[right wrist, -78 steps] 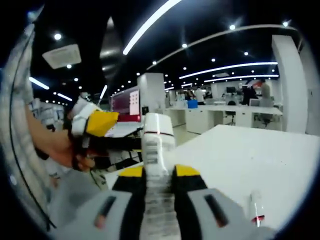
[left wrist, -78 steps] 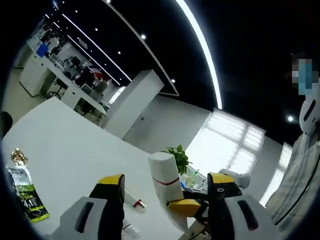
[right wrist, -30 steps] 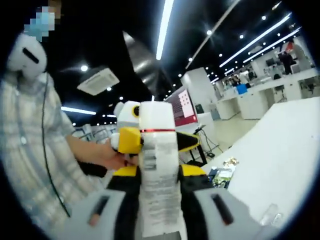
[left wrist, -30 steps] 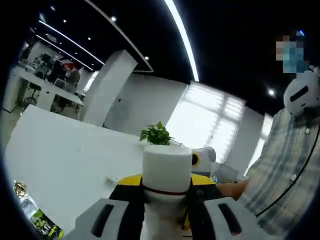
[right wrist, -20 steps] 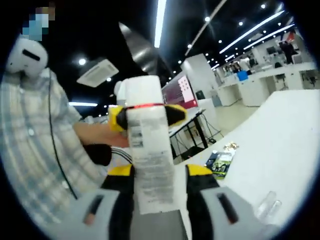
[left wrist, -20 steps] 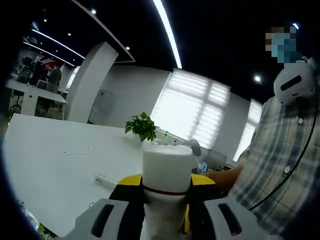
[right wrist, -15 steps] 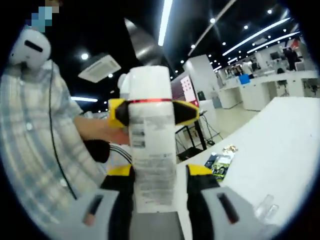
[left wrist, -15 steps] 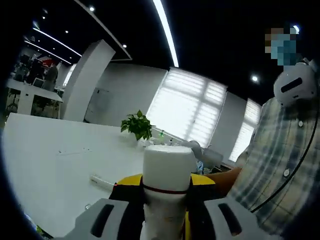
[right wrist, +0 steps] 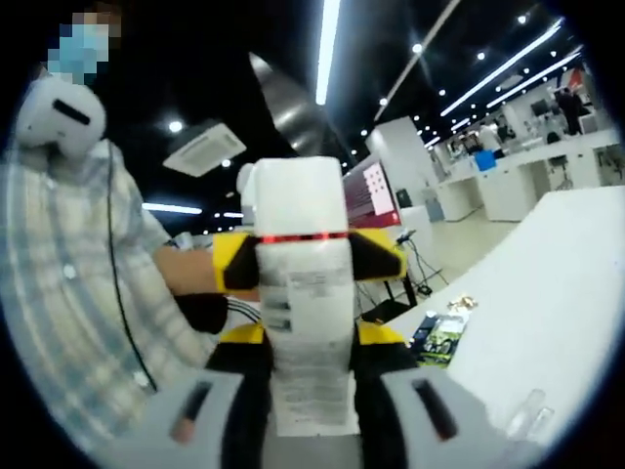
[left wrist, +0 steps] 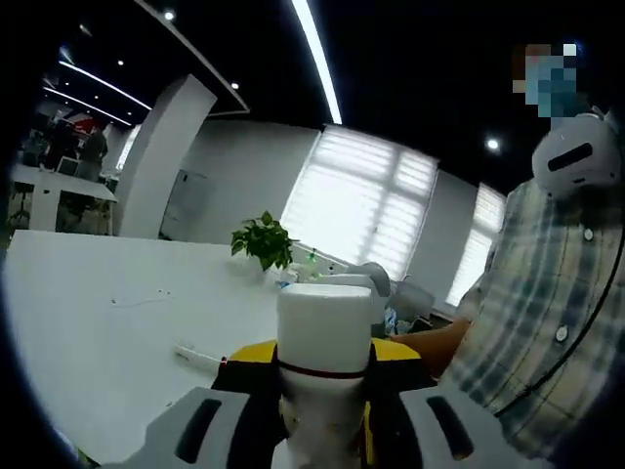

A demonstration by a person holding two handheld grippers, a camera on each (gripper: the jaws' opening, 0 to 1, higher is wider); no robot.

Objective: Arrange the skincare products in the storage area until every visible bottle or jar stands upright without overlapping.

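White bottle (left wrist: 324,337) with red band, upright, clamped by both my grippers | left gripper (left wrist: 322,396) jaws shut on it | right gripper (right wrist: 311,354) jaws gripping it too | white table (left wrist: 88,322) behind

White tube (right wrist: 305,322) in right gripper view: back label carries dense small print, too blurred to read. Dark sachet (right wrist: 439,337) on table (right wrist: 547,303) at 4 o'clock: lettering illegible. Red wall poster (right wrist: 369,191) at 1 o'clock: marks unreadable. No legible text.
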